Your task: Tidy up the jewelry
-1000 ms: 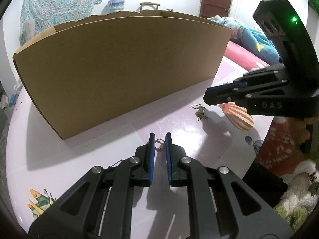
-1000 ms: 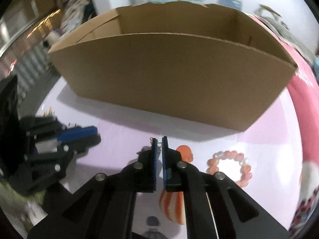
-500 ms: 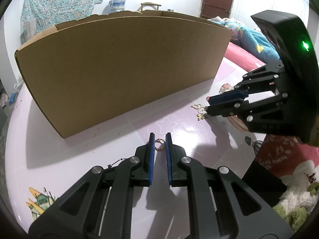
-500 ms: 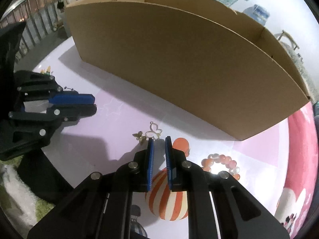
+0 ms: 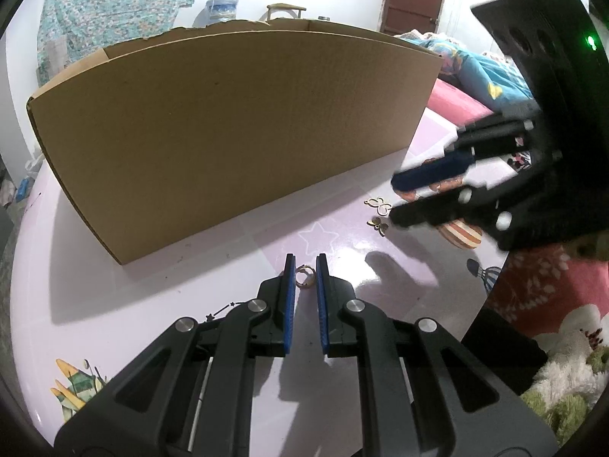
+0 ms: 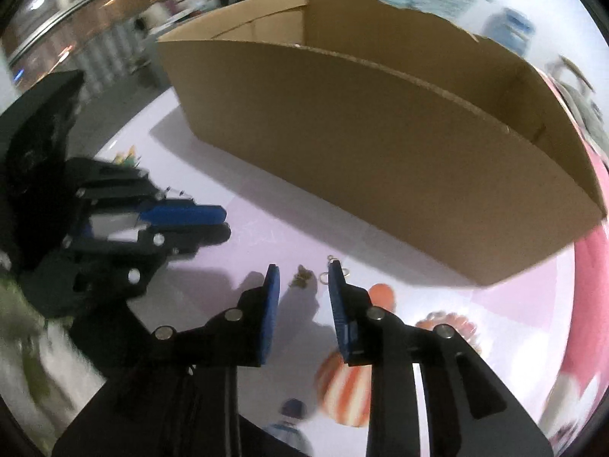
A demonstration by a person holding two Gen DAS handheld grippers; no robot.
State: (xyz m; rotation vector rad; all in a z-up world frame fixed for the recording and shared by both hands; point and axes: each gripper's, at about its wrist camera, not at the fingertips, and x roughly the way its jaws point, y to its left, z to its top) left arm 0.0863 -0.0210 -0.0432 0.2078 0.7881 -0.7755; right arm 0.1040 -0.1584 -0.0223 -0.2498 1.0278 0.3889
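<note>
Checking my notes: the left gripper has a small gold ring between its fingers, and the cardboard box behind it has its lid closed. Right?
Not quite. The cardboard box is open-topped, as the right wrist view shows. The small gold ring does sit between the left gripper's fingers.

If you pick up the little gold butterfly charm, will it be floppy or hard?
The butterfly charm looks like thin metal, so probably stiff and very light. Lying flat on the smooth table, it may slide instead of lifting.

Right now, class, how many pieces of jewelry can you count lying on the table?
3 in view: a ring between the left claw's pads, a butterfly earring before the right claw, and a bead bracelet beside it. Others may be hidden.
</note>
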